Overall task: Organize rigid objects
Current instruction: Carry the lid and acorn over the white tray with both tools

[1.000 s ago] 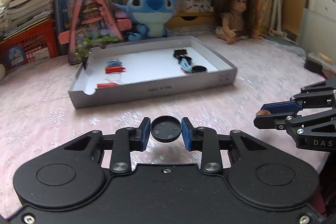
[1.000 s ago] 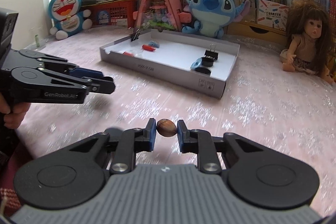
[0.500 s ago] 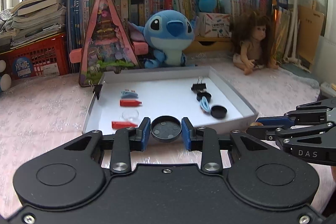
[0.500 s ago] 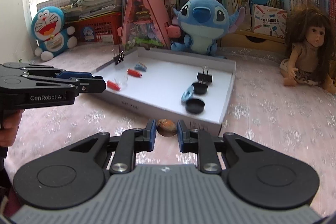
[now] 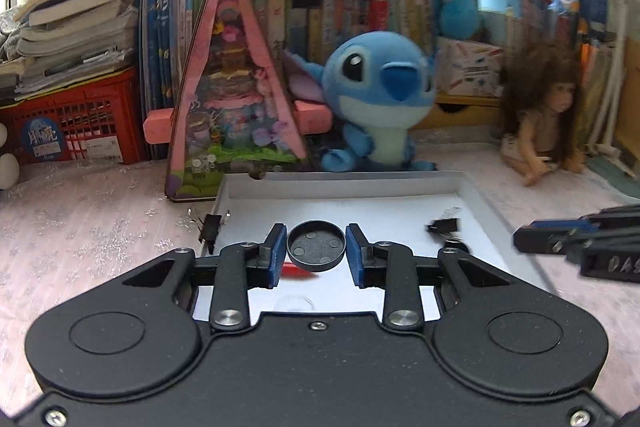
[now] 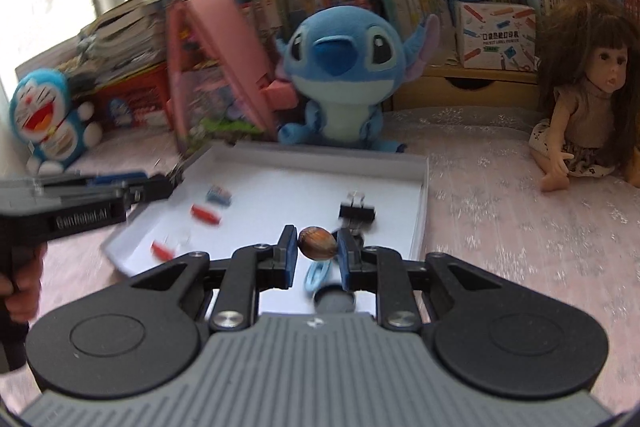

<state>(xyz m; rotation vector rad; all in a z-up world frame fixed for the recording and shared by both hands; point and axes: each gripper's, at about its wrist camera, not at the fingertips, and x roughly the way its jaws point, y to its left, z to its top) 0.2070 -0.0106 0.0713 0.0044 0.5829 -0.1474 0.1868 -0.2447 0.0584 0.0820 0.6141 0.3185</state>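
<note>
My left gripper (image 5: 316,249) is shut on a round black cap (image 5: 316,245) and holds it above the white tray (image 5: 344,183). My right gripper (image 6: 317,245) is shut on a small brown oval bead (image 6: 317,242) above the right half of the same tray (image 6: 422,195). Inside the tray lie red pieces (image 6: 205,214), a blue striped piece (image 6: 219,194), a black binder clip (image 6: 357,212), a light blue clip (image 6: 317,277) and a black cap (image 6: 334,301). The right gripper also shows at the right of the left wrist view (image 5: 520,239).
A blue Stitch plush (image 5: 380,99) and a pink triangular toy box (image 5: 236,95) stand just behind the tray. A doll (image 6: 588,95) sits at the right. Another binder clip (image 5: 210,229) grips the tray's left wall. Books and a red crate (image 5: 76,123) line the back.
Both grippers have moved forward from over the pink cloth to above the tray, each still holding its object.
</note>
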